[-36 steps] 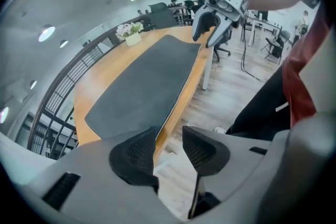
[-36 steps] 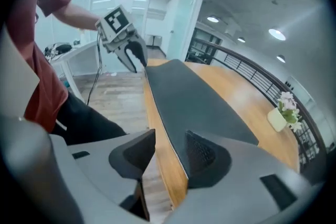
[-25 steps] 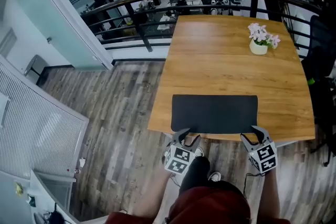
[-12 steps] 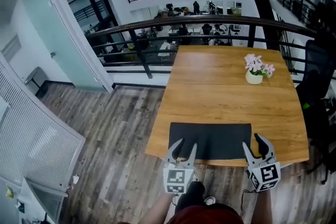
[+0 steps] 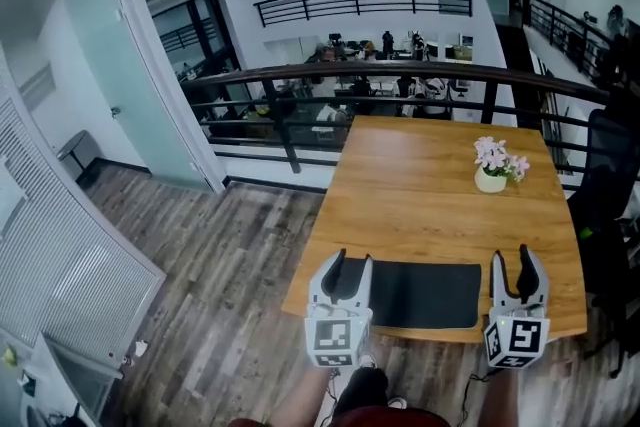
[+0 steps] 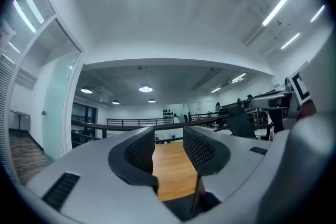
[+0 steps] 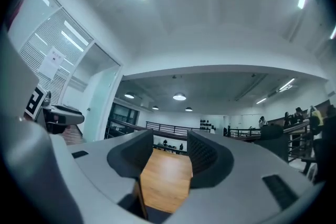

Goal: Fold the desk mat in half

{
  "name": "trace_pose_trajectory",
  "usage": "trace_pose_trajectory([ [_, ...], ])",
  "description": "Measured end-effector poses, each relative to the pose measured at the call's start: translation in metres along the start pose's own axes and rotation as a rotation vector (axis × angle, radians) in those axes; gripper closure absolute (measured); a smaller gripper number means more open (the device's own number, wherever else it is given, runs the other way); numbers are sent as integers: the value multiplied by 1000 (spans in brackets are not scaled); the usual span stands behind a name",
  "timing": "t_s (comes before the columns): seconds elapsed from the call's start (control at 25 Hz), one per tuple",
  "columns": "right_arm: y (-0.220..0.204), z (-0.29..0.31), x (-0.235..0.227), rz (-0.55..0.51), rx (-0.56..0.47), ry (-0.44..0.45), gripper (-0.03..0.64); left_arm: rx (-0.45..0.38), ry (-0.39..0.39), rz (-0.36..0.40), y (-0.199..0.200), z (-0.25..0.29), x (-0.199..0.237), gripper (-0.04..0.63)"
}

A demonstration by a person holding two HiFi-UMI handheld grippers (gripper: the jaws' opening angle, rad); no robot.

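The black desk mat (image 5: 425,293) lies flat near the front edge of the wooden table (image 5: 440,185). In the head view my left gripper (image 5: 350,262) hangs over the mat's left end and hides that end. My right gripper (image 5: 512,257) hangs just off the mat's right end. Both point level, away from me. In the left gripper view the left gripper (image 6: 169,147) is open, with only the table top (image 6: 170,173) between its jaws. The right gripper (image 7: 170,152) is open in its own view too, with bare wood (image 7: 165,178) in the gap.
A white pot of pink flowers (image 5: 492,177) stands at the table's far right. A dark railing (image 5: 380,75) runs behind the table, over an open office below. A black office chair (image 5: 610,185) stands to the right. Wooden floor (image 5: 240,255) lies to the left.
Both grippers have risen from below the table's front edge to above the mat's two ends and tipped up to level. The head view has lifted, showing more of the room.
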State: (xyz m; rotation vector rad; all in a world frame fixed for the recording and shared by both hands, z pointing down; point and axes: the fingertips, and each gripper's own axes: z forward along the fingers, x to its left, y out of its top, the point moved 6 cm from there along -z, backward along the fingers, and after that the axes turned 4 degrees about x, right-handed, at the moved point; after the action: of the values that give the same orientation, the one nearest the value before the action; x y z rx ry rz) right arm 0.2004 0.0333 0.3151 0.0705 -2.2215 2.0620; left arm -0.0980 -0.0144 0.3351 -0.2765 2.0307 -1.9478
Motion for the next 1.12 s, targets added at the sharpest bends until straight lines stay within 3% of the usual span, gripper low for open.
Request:
trace_pose_trajectory([
  [0.76, -3, 18, -8, -25, -12, 0, 426, -54, 23, 23, 13, 17, -9, 413],
  [0.96, -4, 17, -5, -32, -8, 18, 459, -54, 23, 37, 13, 17, -13, 443],
  [1.12, -9, 20, -1, -50, -7, 51, 508, -47, 42, 42, 10, 20, -15, 521],
])
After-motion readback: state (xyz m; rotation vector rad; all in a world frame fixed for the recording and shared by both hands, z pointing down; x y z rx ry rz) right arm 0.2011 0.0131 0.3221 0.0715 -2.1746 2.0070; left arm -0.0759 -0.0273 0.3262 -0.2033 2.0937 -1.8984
